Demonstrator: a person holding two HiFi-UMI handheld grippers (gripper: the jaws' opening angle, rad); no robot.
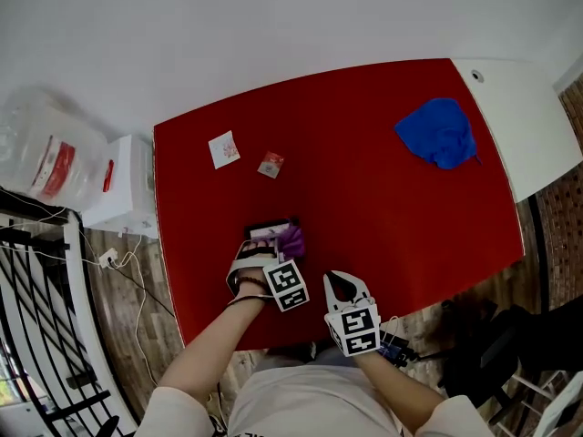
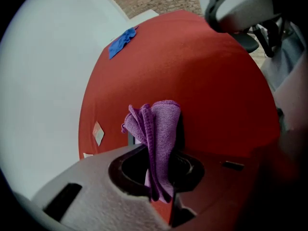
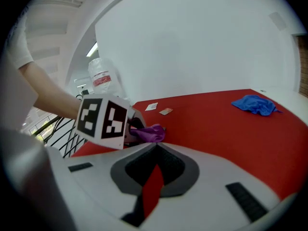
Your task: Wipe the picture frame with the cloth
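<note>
Holding a tool in each hand, the person stands at the near side of the red desk (image 1: 383,217), forearms coming in from the bottom of the head view. Right tool (image 1: 337,282) is nearest, over the desk's near edge, jaw tips closed together with only a thin sliver of red desk showing behind them, nothing gripped. Just left of it and slightly farther in is the left tool (image 2: 162,153), jaws clamped on a purple cloth (image 2: 161,121); the cloth is bunched in folds and sticks out past the jaw tips. The cloth is on the right end of the picture frame (image 1: 267,229), which lies on the desk just ahead of the left tool, dark-edged with a pale face, mostly hidden by tool and cloth. Can't tell how hard the cloth presses on it. Farther in, toward the left side, two small cards lie flat, a white one (image 1: 224,149) and a smaller reddish one (image 1: 271,164), near each other but apart. At the far right corner a crumpled blue cloth (image 1: 439,132) lies well apart from everything else. Off the desk's left side sit a white box (image 1: 123,189) and a clear plastic bag (image 1: 41,148).
</note>
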